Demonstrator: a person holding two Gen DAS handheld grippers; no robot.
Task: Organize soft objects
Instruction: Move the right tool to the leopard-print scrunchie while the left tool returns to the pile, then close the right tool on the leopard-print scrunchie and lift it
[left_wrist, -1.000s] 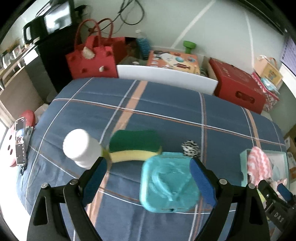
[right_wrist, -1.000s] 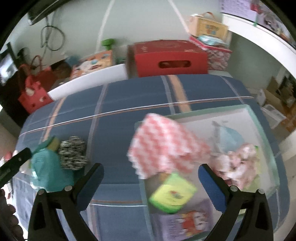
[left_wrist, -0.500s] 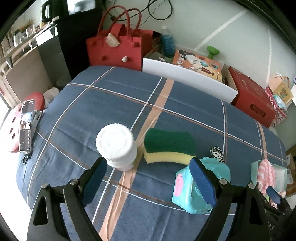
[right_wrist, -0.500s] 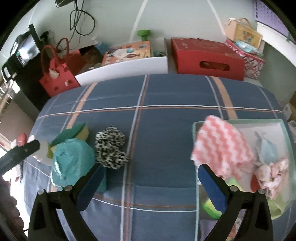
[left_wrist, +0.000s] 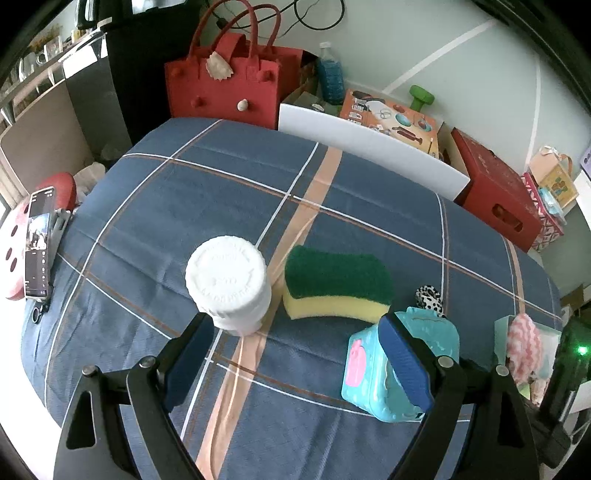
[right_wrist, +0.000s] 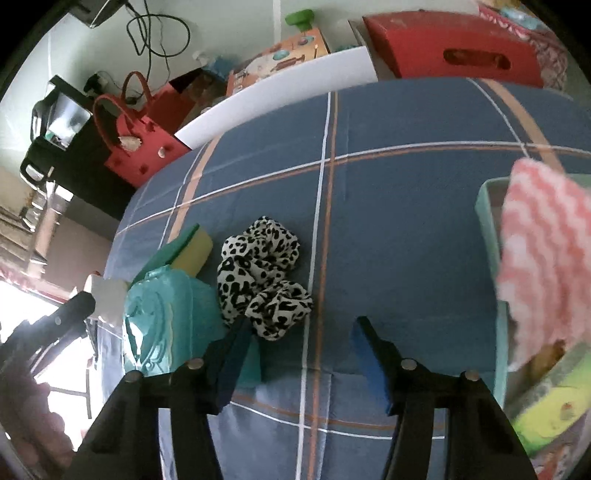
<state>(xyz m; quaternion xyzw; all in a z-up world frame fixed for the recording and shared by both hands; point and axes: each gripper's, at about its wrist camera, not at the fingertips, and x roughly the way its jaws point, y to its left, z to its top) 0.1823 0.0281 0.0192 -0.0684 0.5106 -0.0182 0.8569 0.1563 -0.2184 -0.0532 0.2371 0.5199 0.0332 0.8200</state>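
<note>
A leopard-print scrunchie (right_wrist: 262, 273) lies on the blue plaid cloth (right_wrist: 406, 206). Its near end sits just ahead of my right gripper (right_wrist: 301, 321), by the left fingertip. The jaws are closing and the pads do not press on it. Beside it are a teal wipes pack (right_wrist: 166, 321) and a green-yellow sponge (right_wrist: 184, 251). My left gripper (left_wrist: 295, 319) is open above the cloth, with a white bottle (left_wrist: 227, 284) by its left finger and the wipes pack (left_wrist: 369, 373) behind its right finger. The sponge (left_wrist: 336, 284) lies ahead between them. A pink zigzag cloth (right_wrist: 543, 258) hangs over the mint tray (right_wrist: 489, 229).
The tray holds several soft items and stands at the table's right edge (left_wrist: 500, 330). Behind the table are a red felt bag (left_wrist: 225, 92), a white board (left_wrist: 369, 155) and a red box (left_wrist: 495, 192). A phone on a stand (left_wrist: 37, 240) sits at the left edge.
My right gripper swung left from the tray to the scrunchie, dropped closer to the cloth, and its jaws narrowed. The left gripper shifted left from over the wipes pack to the bottle and sponge.
</note>
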